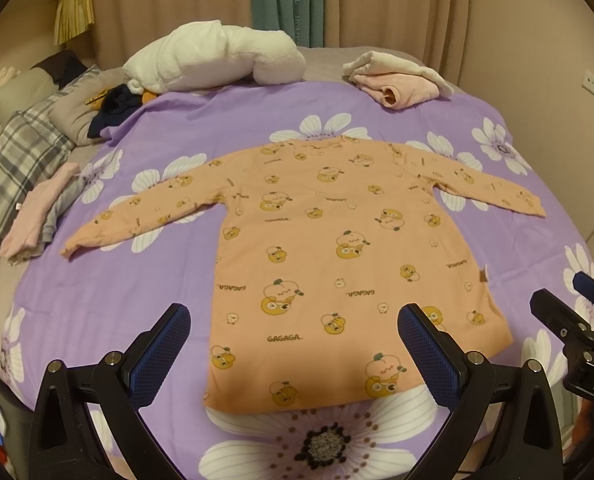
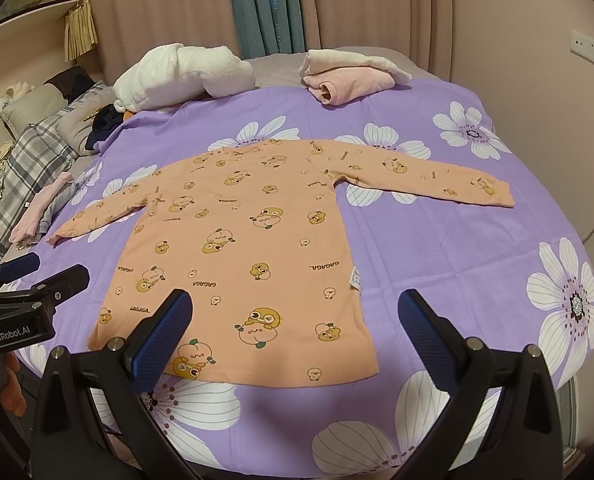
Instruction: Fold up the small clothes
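A small orange long-sleeved shirt point(image 1: 325, 256) with cartoon prints lies flat on the purple flowered sheet point(image 1: 137, 292), sleeves spread out, hem toward me. It also shows in the right wrist view point(image 2: 249, 248). My left gripper point(image 1: 293, 344) is open and empty, held above the hem. My right gripper point(image 2: 295, 332) is open and empty, above the hem's right part. The right gripper's tip shows in the left wrist view point(image 1: 569, 312); the left gripper's tip shows in the right wrist view point(image 2: 49, 276).
A white fluffy bundle point(image 1: 217, 60) and folded pink and cream clothes point(image 1: 397, 80) lie at the far edge of the bed. More folded pink and grey clothes point(image 1: 41, 216) lie at the left beside a plaid blanket point(image 1: 13, 172). Curtains hang behind.
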